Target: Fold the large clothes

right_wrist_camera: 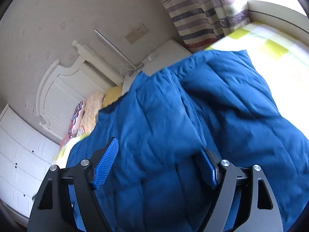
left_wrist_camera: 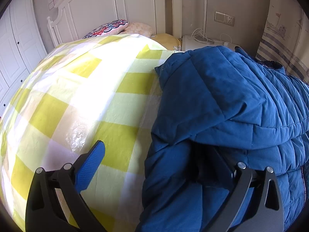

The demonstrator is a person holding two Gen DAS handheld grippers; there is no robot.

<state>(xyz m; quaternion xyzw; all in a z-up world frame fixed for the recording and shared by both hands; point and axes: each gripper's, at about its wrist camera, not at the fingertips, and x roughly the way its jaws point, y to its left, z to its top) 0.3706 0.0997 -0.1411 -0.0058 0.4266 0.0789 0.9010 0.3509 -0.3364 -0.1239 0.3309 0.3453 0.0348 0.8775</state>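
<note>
A big blue quilted jacket (left_wrist_camera: 231, 104) lies on a bed with a yellow-and-white checked cover (left_wrist_camera: 81, 89). In the left wrist view it fills the right half; a folded flap lies over its body. My left gripper (left_wrist_camera: 154, 164) is open at the jacket's left edge: its left finger is over the cover, its right finger is tucked under a fold of the jacket. In the right wrist view the jacket (right_wrist_camera: 183, 116) fills the middle. My right gripper (right_wrist_camera: 158, 166) is open just above the jacket, jaws wide apart, holding nothing.
A white headboard (left_wrist_camera: 115, 5) and pillows (left_wrist_camera: 110, 28) are at the bed's far end. A white nightstand (left_wrist_camera: 208, 42) with cables stands beside it. A white wardrobe (left_wrist_camera: 13, 44) is on the left, a striped curtain (right_wrist_camera: 197, 17) by the window.
</note>
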